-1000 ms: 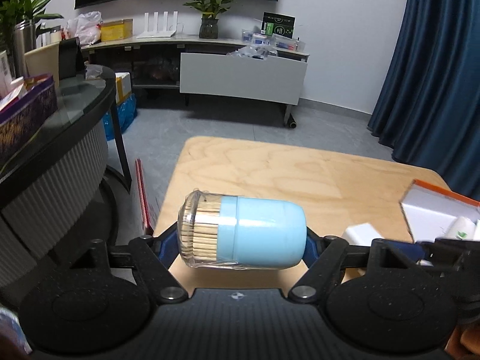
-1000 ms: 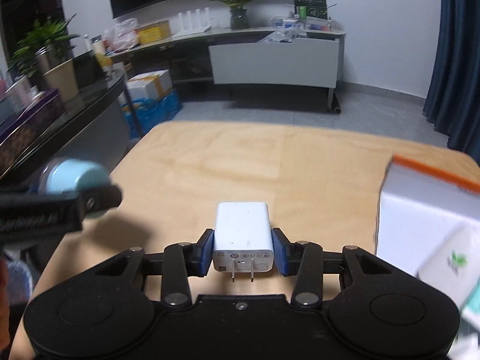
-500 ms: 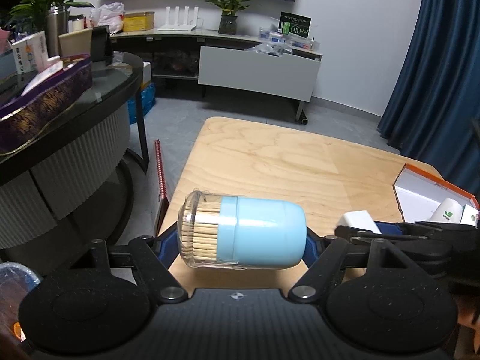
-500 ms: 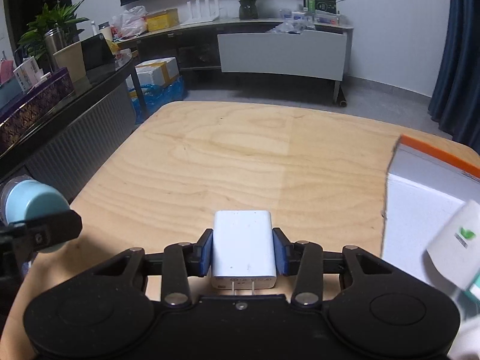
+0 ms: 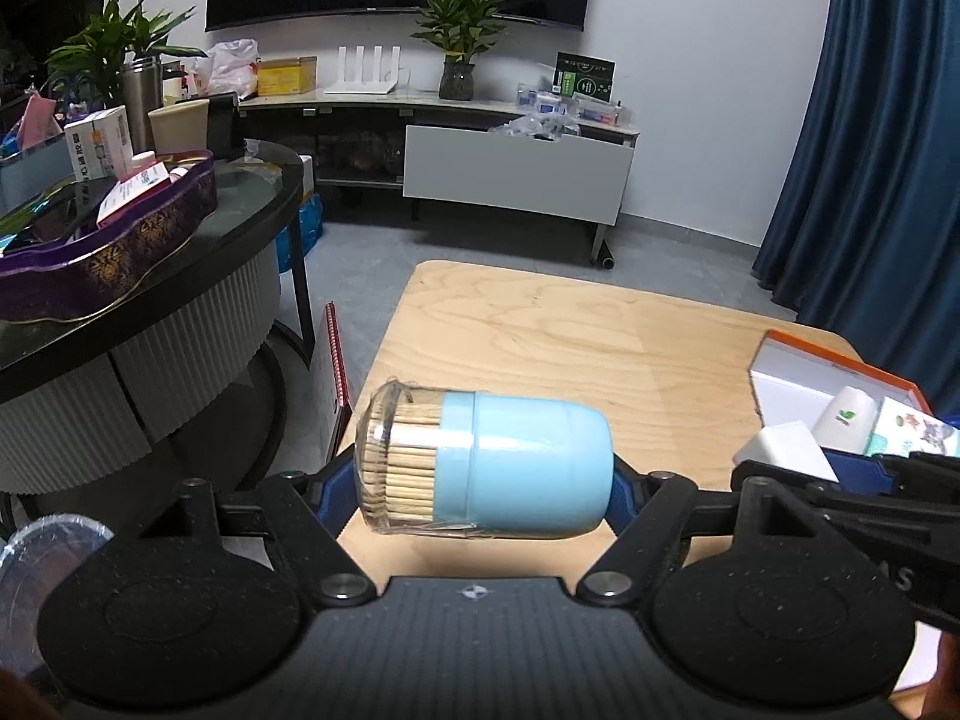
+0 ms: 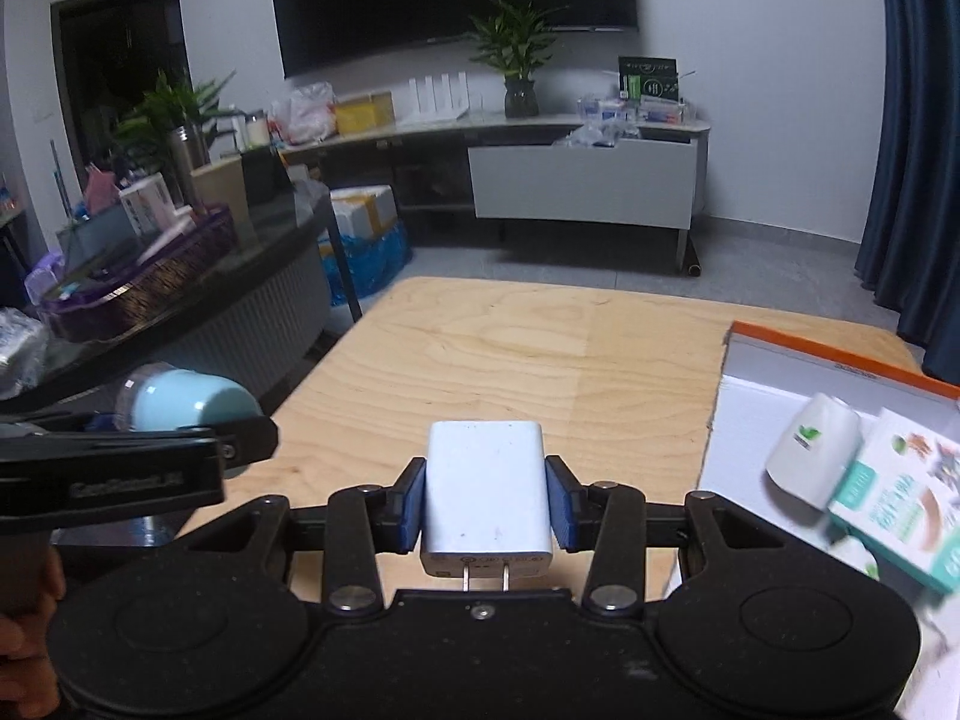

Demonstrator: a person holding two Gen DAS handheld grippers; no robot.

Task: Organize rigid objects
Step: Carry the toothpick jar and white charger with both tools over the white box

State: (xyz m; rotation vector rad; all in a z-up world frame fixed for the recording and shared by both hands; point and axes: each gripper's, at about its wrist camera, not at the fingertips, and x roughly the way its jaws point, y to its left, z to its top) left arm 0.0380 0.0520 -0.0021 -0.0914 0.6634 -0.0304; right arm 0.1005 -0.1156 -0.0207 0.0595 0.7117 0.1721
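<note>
The left gripper (image 5: 483,474) clamps a toothpick jar (image 5: 486,468) lying sideways, glossy blue cap toward 3 o'clock, above the plywood table (image 5: 540,336). The right gripper (image 6: 487,501) pinches a smooth white charger (image 6: 485,492), prongs toward the camera. At 3 o'clock sits an orange-rimmed white box (image 6: 780,354); its contents' print is unreadable.

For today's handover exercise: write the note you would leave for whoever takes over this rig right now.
Left claw: shut on the toothpick jar, which lies sideways between the pads, above the near left part of the wooden table.
Right claw: shut on the white charger, prongs toward the camera.
Orange-edged box at the table's right already holds a white bottle and a carton.
Done: both items picked up.
Left: place both, probably in the box.
</note>
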